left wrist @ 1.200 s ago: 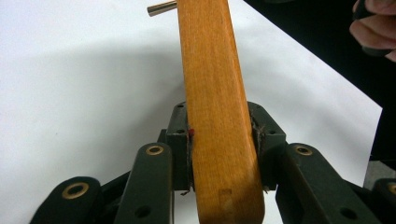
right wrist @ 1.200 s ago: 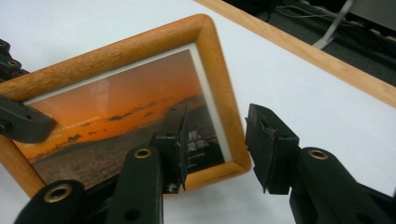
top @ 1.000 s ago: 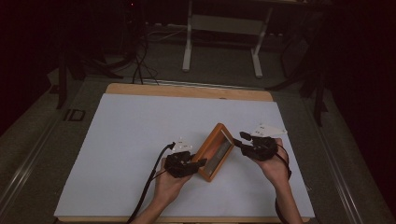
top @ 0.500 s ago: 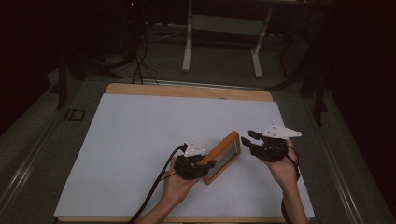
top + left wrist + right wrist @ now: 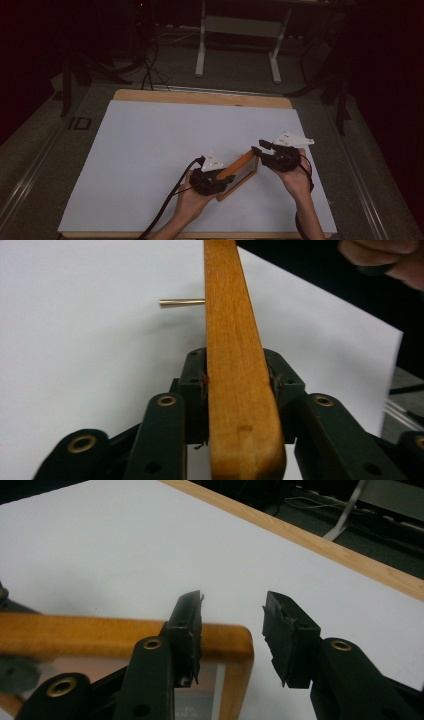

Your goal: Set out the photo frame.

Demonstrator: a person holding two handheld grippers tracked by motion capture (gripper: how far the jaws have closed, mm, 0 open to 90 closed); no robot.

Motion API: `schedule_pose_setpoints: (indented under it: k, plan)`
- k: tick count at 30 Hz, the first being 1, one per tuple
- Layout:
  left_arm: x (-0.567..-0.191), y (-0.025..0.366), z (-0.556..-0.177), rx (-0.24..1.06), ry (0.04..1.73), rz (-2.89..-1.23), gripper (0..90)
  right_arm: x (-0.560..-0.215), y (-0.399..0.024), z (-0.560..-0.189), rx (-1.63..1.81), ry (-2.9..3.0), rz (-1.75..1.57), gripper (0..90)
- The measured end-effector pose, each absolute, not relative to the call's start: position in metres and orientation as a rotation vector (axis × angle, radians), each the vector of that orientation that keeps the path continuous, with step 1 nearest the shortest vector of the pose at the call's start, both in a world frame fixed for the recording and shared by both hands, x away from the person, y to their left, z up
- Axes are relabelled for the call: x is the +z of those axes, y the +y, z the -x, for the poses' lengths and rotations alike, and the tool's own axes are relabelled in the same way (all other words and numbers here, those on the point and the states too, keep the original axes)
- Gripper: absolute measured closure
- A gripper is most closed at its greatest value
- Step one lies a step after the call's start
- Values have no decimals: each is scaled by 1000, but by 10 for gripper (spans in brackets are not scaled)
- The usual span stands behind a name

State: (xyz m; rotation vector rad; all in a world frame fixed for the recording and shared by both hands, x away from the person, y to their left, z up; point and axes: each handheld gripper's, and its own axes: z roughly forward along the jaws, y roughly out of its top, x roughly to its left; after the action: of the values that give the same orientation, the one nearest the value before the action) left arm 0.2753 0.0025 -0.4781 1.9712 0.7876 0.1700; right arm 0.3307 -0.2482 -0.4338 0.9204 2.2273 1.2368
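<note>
Wooden picture frame (image 5: 239, 171) sits tilted at near-right of the white tabletop sheet (image 5: 150, 150), one side rail clamped in the left gripper (image 5: 220, 178); jaws just eased a bit, pads press the wood. Right gripper (image 5: 260, 150) at the frame's far corner, jaws apart, empty. Wooden table edge (image 5: 200, 96) beyond; dark floor, metal stand legs (image 5: 237, 45), cables (image 5: 150, 70).

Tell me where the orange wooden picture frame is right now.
In the high view, the orange wooden picture frame sits near the white table's front right, clamped at its near end by the left gripper, the right gripper at its far corner.
</note>
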Motion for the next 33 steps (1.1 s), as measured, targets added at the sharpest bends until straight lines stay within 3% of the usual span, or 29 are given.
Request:
schedule_pose_setpoints:
  k: [6,13,21,33]
  plan:
    - [-484,3,-267,149,744,-1965,535,-438,-247,-330,1207,2260,-916,589]
    - [-497,9,-261,169,761,-1966,536,-442,-250,-331,1199,2261,-932,591]
    - [-522,10,-262,136,762,-2019,569,-442,-249,-331,1198,2258,-930,588]
    - [-525,5,-263,245,714,-2072,689,-437,-254,-330,1215,2235,-929,583]
